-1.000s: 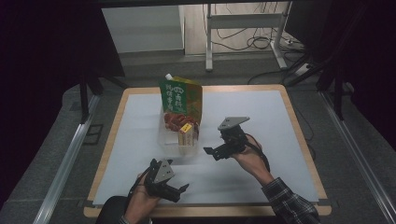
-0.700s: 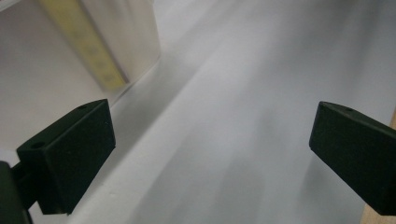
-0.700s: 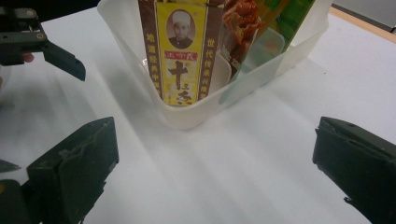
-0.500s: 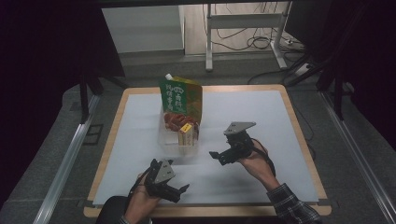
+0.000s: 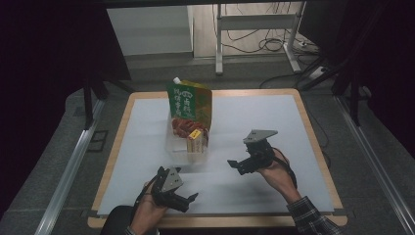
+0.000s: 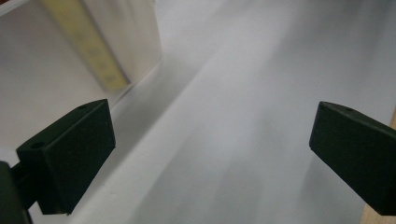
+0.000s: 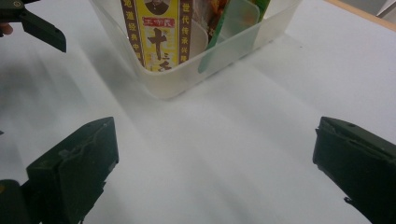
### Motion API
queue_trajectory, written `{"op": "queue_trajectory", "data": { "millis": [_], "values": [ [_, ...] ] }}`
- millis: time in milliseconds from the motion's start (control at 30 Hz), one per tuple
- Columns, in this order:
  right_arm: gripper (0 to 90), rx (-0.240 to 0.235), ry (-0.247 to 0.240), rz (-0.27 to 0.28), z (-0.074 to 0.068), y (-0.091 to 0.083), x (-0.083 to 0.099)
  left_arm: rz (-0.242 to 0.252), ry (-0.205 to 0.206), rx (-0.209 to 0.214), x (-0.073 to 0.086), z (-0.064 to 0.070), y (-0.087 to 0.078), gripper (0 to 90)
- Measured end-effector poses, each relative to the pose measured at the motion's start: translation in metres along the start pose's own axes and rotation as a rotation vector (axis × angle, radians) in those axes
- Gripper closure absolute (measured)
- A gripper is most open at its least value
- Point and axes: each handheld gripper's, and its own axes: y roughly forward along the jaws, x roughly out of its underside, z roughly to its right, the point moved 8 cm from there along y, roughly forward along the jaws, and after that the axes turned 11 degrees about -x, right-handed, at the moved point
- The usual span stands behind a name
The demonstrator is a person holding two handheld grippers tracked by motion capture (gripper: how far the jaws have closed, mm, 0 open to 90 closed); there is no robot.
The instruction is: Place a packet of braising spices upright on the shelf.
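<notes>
A clear plastic tub [image 5: 182,147] stands on the white worktop [image 5: 254,117], a little left of its middle. In the tub are a tall green and gold pouch [image 5: 188,100] at the far end, a red packet [image 5: 183,126] in the middle, and a small yellow box [image 5: 195,140] with red and black lettering at the near end, upright against the near wall.

The right claw [image 5: 237,165] hangs just above the worktop to the right of the tub and a bit nearer, apart from it, pointing left toward it. Its jaws stand wide apart with nothing between them; in the right gripper view the tub's near corner [image 7: 163,88] and the yellow box [image 7: 156,32] lie ahead of them.

The left claw [image 5: 188,200] sits at the near edge of the worktop, near and slightly left of the tub, well apart from it. Its jaws are also spread wide and empty, with bare white worktop [image 6: 243,121] between them and a pale wall of the tub [image 6: 130,42] at the upper left.
</notes>
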Motion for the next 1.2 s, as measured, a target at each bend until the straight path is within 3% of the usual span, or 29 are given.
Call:
{"op": "queue_trajectory", "data": {
  "millis": [633, 933, 1200],
  "values": [
    [0.0, 0.042, 0.033, 0.019, 0.002, -0.034, 0.022, 0.01, -0.017, -0.003, -0.001, -0.002, -0.001, 0.0],
    [0.0, 0.07, 0.049, 0.01, 0.005, -0.05, 0.041, 0.006, -0.018, -0.003, 0.0, -0.003, 0.0, 0.0],
    [0.0, 0.096, 0.055, 0.034, 0.007, -0.067, 0.057, 0.003, -0.023, -0.003, 0.0, -0.003, -0.001, 0.0]
  ]
}}
